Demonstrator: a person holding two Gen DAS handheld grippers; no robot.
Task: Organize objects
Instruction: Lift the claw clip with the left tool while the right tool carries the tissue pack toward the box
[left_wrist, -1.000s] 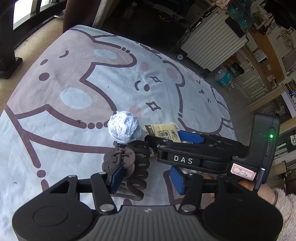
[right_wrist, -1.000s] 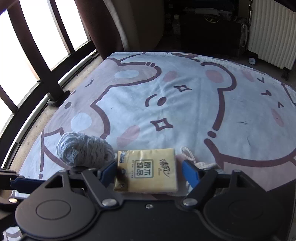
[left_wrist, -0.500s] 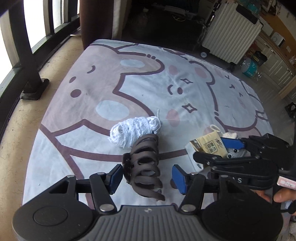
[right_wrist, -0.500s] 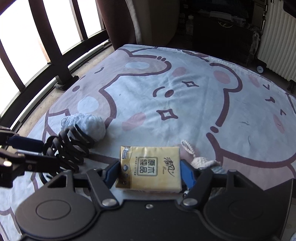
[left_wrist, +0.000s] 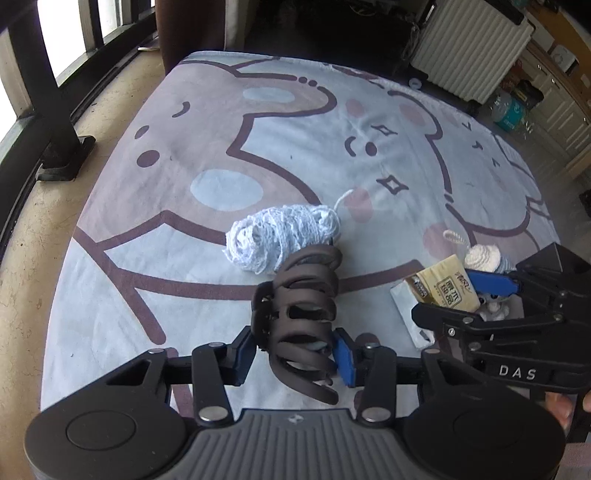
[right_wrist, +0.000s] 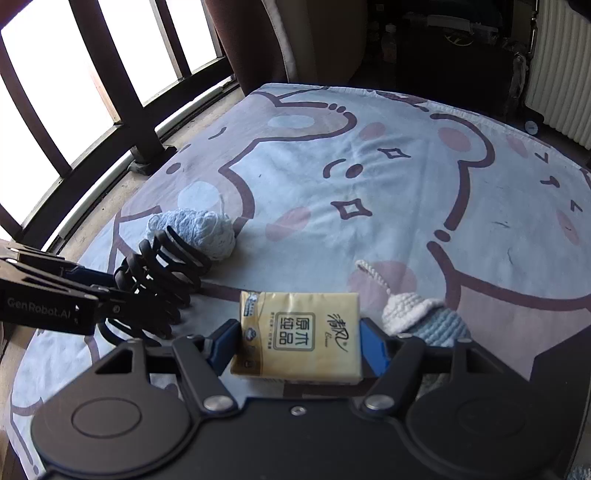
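My left gripper (left_wrist: 295, 354) is shut on a dark brown claw hair clip (left_wrist: 301, 306), held above the cartoon-print blanket (left_wrist: 295, 147); the clip also shows in the right wrist view (right_wrist: 159, 280). My right gripper (right_wrist: 299, 345) is shut on a yellow tissue pack (right_wrist: 299, 332), also seen in the left wrist view (left_wrist: 445, 288). A pale blue yarn ball (left_wrist: 280, 240) lies on the blanket just beyond the clip. A small white and blue crocheted piece (right_wrist: 417, 314) with a loop lies right of the tissue pack.
The blanket lies on a floor by dark window bars (right_wrist: 110, 92) on the left. A white ribbed suitcase (left_wrist: 469, 48) and a blue water jug (left_wrist: 511, 110) stand beyond the blanket's far right corner. A white wrapper (left_wrist: 410, 310) lies under the right gripper.
Both grippers have risen and pulled back from the blanket. The left one closed on the hair clip and lifted it off; the right keeps the tissue pack.
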